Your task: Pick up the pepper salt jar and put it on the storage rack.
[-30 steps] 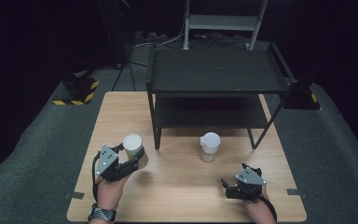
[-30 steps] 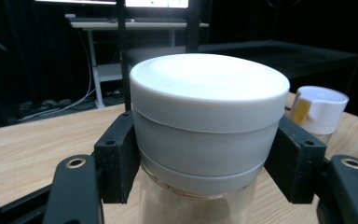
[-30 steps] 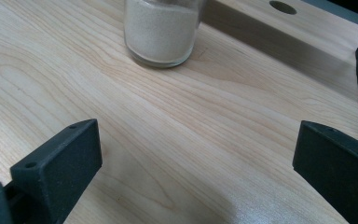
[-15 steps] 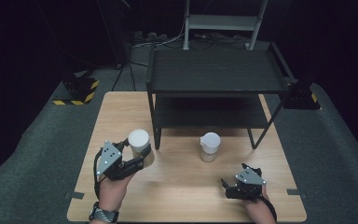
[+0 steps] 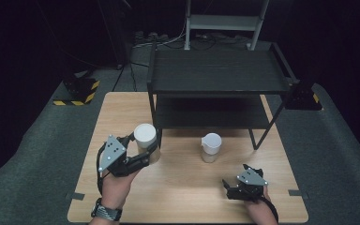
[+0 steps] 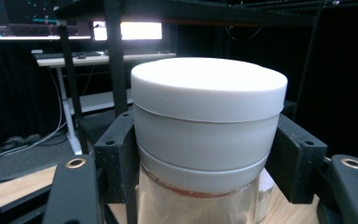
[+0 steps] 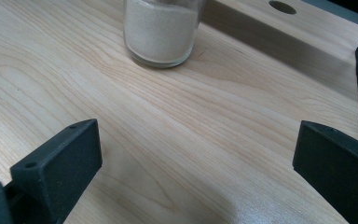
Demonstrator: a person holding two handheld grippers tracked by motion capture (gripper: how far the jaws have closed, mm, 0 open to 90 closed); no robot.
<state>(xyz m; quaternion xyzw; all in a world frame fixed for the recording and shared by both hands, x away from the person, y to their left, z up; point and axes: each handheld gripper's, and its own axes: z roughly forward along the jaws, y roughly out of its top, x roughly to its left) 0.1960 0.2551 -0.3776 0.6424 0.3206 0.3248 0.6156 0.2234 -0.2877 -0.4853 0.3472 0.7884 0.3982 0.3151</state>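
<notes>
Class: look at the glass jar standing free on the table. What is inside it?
The free-standing jar holds a pale, sandy powder, seen through the glass. Its top is cut off in the right gripper view, so the fill level stays unseen.

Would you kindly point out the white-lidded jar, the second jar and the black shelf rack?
white-lidded jar [image 6: 207, 88]: left gripper view, side of its lid.
second jar [image 5: 211, 147]: high view, its glass body.
black shelf rack [image 5: 215, 70]: high view, its top shelf.

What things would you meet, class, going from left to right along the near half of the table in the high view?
Left tongs → white-lidded jar held in them → open jar standing on the table → right tongs.
</notes>
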